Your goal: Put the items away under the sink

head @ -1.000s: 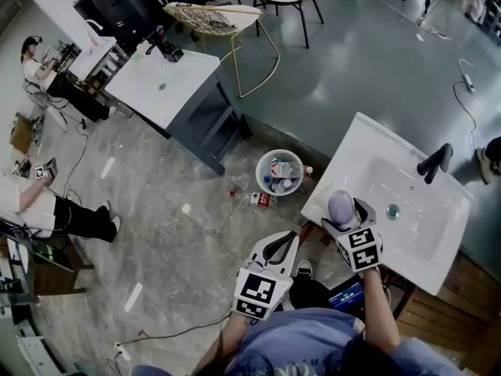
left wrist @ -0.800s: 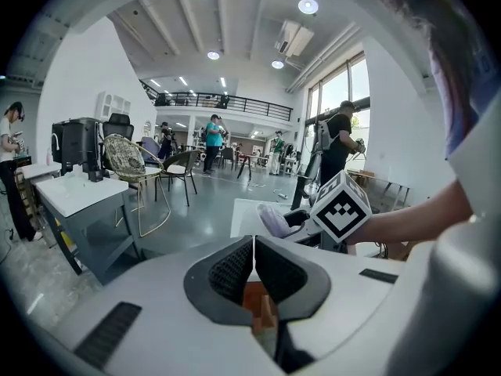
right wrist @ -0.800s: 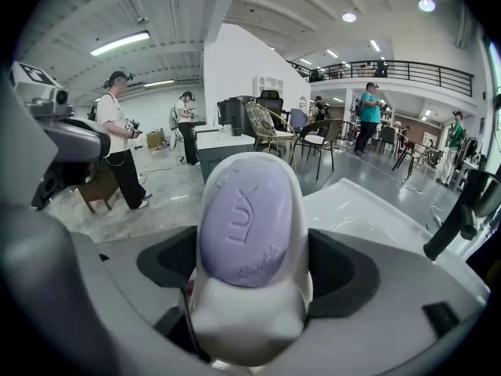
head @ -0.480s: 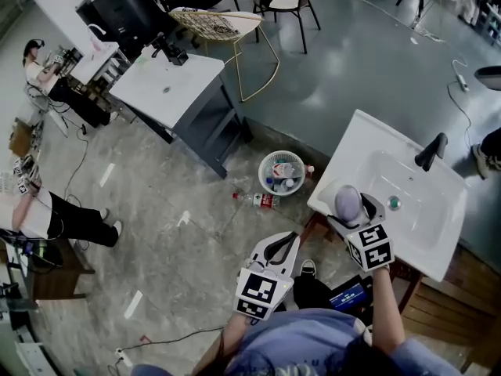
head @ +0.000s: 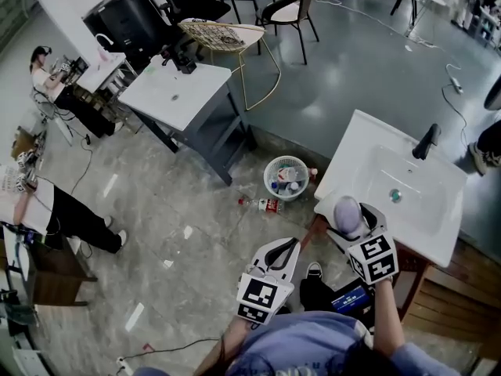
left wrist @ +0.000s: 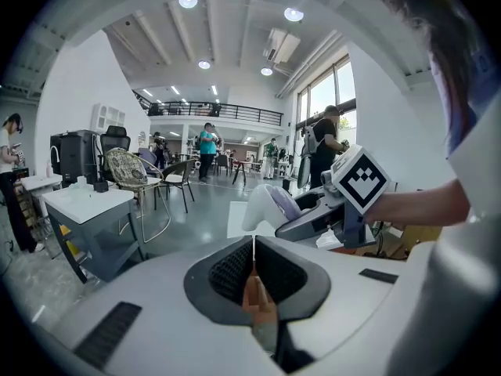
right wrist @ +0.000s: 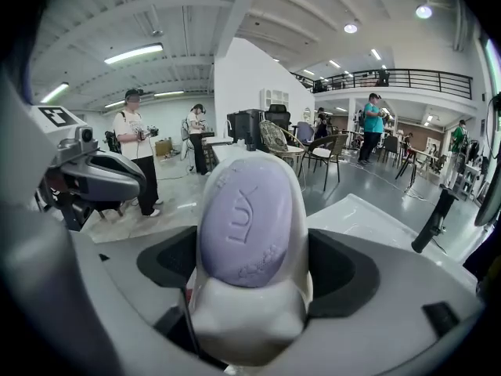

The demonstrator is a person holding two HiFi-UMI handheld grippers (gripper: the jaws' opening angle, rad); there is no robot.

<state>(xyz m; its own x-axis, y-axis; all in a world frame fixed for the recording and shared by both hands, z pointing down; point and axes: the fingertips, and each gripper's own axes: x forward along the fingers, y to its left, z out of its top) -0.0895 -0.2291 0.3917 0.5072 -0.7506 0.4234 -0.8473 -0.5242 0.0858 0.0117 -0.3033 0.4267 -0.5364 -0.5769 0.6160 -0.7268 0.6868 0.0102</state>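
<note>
Head view, right gripper [head: 350, 224]: clamped on a white soap dish [head: 338, 227] with a purple soap bar [head: 344, 210] lying in it.
Head view, where the dish is: seen from above, it sits over the near left corner of the white sink [head: 356, 151], carried in the claw and off the basin.
Head view, sink: a black faucet [head: 425, 141] stands at its far edge.
Head view, left gripper [head: 286, 247]: held out over the floor, left of the sink and apart from the right one.
Head view, floor: a round wastebasket [head: 286, 177] with bottles in it stands just left of the sink; a single bottle [head: 264, 204] lies beside it.
Left gripper view, claw: the two jaws are pressed together with nothing between them.
Left gripper view, beyond the jaws: the right gripper shows on the right, the dish and soap at its tip.
Right gripper view, claw: the jaws pinch the dish from both sides, and the soap faces the camera with LUX stamped on it.
Right gripper view, background: the faucet rises at the right, with the sink's pale rim below it.
</note>
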